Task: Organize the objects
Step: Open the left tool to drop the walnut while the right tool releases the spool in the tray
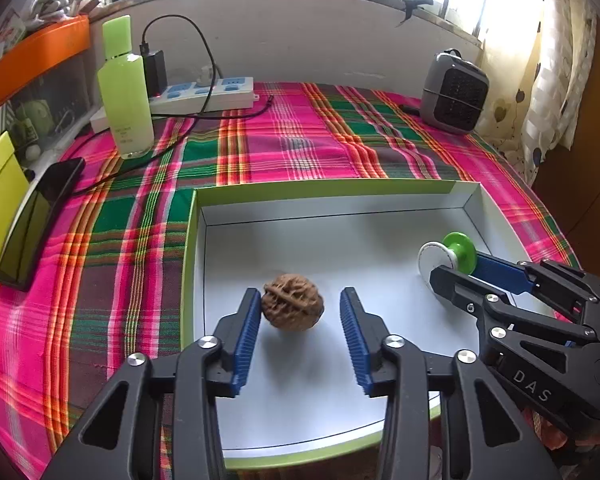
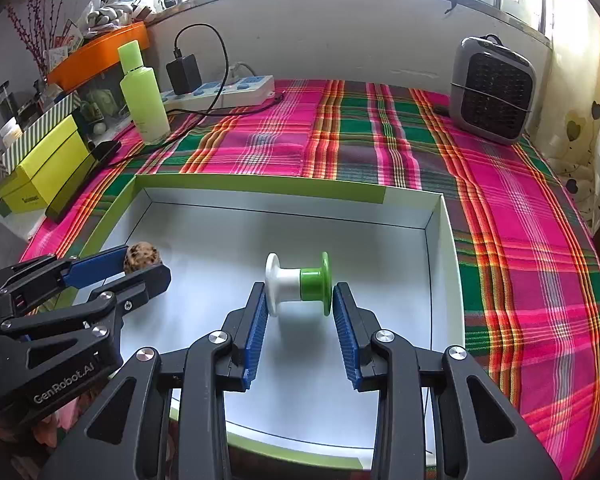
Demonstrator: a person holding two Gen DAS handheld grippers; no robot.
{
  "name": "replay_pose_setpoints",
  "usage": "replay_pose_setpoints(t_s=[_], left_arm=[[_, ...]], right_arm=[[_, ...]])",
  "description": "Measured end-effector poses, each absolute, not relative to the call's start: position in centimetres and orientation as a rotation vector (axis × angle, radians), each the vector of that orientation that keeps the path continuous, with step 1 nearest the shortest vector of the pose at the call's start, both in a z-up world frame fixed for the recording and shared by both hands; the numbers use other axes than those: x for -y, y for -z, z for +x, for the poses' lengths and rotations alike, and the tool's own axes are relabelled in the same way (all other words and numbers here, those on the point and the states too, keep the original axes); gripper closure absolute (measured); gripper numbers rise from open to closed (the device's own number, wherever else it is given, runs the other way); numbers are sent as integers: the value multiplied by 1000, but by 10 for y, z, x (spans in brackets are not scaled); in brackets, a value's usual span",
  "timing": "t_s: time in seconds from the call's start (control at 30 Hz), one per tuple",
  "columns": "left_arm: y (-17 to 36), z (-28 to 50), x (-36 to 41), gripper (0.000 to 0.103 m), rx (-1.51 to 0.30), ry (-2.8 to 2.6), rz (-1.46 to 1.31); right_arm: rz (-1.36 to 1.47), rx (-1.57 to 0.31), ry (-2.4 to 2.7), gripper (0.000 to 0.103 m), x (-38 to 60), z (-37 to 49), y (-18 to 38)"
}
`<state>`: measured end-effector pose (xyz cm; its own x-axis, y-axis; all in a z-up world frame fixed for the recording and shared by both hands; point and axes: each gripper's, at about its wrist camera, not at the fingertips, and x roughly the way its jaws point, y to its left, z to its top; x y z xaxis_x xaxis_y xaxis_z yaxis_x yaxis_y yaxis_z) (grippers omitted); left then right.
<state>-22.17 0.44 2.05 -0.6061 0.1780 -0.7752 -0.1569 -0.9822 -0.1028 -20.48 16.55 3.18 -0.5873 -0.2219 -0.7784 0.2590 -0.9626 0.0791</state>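
A shallow white box with a green rim (image 1: 324, 189) lies on the plaid cloth. Inside it, a brown walnut (image 1: 292, 308) rests on the floor between the blue pads of my left gripper (image 1: 300, 294). The left pad is against the shell and the right pad stands clear of it, so that gripper is open. To the right, a white and green spool (image 2: 296, 284) lies sideways in my right gripper (image 2: 299, 286), whose pads press on its two end flanges. The right wrist view shows the left gripper (image 2: 146, 262) at the walnut (image 2: 142, 256).
A green bottle (image 1: 126, 92), a power strip (image 1: 204, 96) with a charger and cable, and a dark phone (image 1: 40, 220) stand at the back left. A small grey heater (image 1: 454, 92) sits at the back right. Yellow boxes (image 2: 44, 168) line the left edge.
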Motion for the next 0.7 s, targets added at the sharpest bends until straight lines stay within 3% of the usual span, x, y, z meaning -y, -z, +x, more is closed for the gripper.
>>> replay_pose_setpoints(t_s=[0.13, 0.7], left_arm=[[-21, -219, -3, 57, 46, -2664, -1287], [-36, -183, 6, 54, 76, -2720, -1225]], right_arm=[[1244, -45, 2581, 59, -167, -202, -33], [1192, 21, 2644, 59, -179, -171, -47]])
